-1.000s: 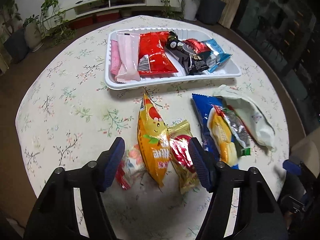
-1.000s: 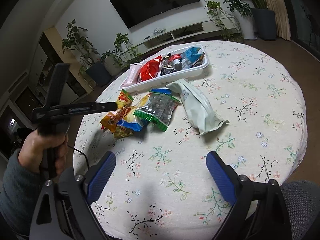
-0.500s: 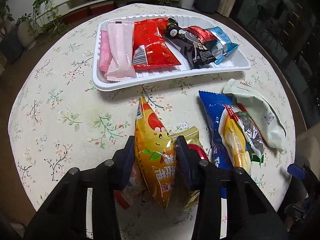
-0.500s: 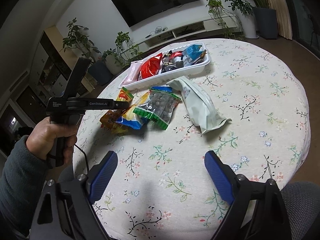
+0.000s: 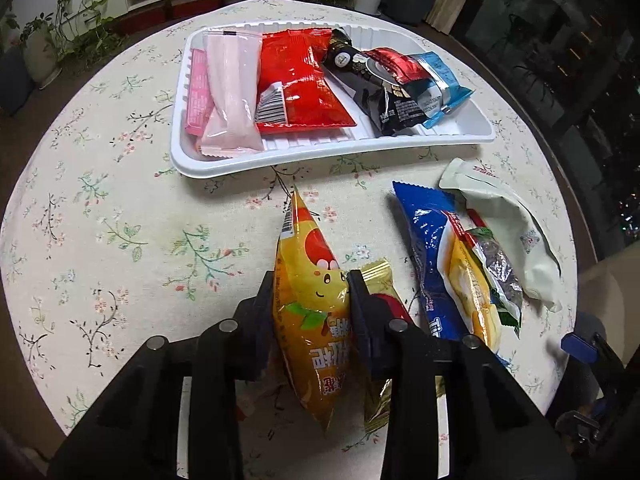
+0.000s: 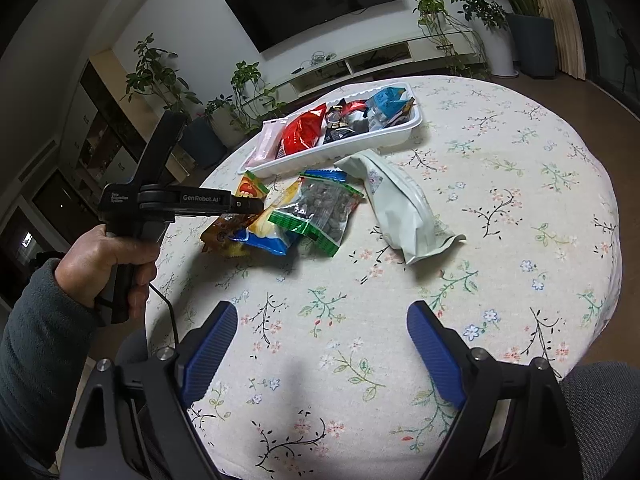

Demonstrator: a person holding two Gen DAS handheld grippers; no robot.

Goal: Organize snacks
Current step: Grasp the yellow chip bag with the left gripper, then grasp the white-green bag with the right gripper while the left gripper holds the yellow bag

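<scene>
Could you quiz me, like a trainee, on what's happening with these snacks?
1. True or false: the left tool grips the yellow packet.
2. Which packet in the white tray lies nearest its left end: A red, B pink, C black?
3. The right tool is ____.

Key: 1 true. 2 B, the pink packet. 3 open, holding nothing, above the tablecloth.
</scene>
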